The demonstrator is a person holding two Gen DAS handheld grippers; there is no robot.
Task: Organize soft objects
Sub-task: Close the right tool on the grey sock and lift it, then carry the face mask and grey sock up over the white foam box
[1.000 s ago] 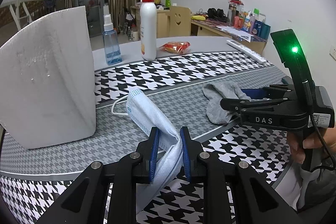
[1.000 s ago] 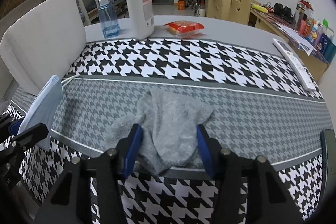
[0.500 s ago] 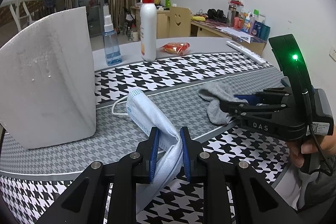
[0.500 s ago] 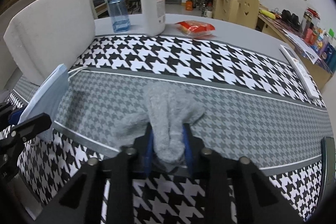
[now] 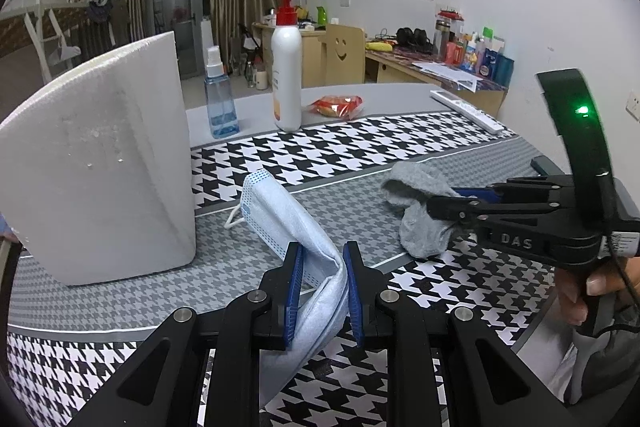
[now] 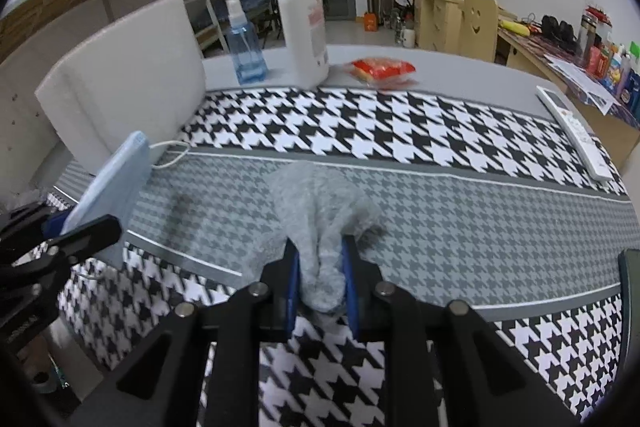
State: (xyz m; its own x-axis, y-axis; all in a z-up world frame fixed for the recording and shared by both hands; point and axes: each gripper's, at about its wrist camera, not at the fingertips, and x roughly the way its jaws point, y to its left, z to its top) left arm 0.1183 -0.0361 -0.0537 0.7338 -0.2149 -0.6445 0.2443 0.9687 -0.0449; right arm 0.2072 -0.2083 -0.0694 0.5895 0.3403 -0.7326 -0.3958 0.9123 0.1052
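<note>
My left gripper (image 5: pixel 320 255) is shut on a light blue face mask (image 5: pixel 280 215), which sticks up from the pads, its ear loop trailing on the cloth. The right wrist view shows the mask (image 6: pixel 116 179) at the left, in the left gripper (image 6: pixel 80 227). A grey sock (image 6: pixel 316 195) lies bunched on the grey houndstooth band. My right gripper (image 6: pixel 318 247) has the sock's near end squeezed between its blue pads, and its jaws are closing. From the left wrist view the sock (image 5: pixel 416 211) hangs from the right gripper (image 5: pixel 440 203), held by a person's hand.
A white foam box (image 5: pixel 100 163) stands at the left of the houndstooth tablecloth (image 5: pixel 360 155). At the back stand a blue spray bottle (image 5: pixel 220 107) and a white pump bottle (image 5: pixel 286 83), beside a red snack packet (image 5: pixel 336 105). A white remote (image 5: pixel 468 109) lies far right.
The right gripper's jaws went from wide around the sock to pinching its near end, and the sock bunched up. The left gripper and the mask stayed put.
</note>
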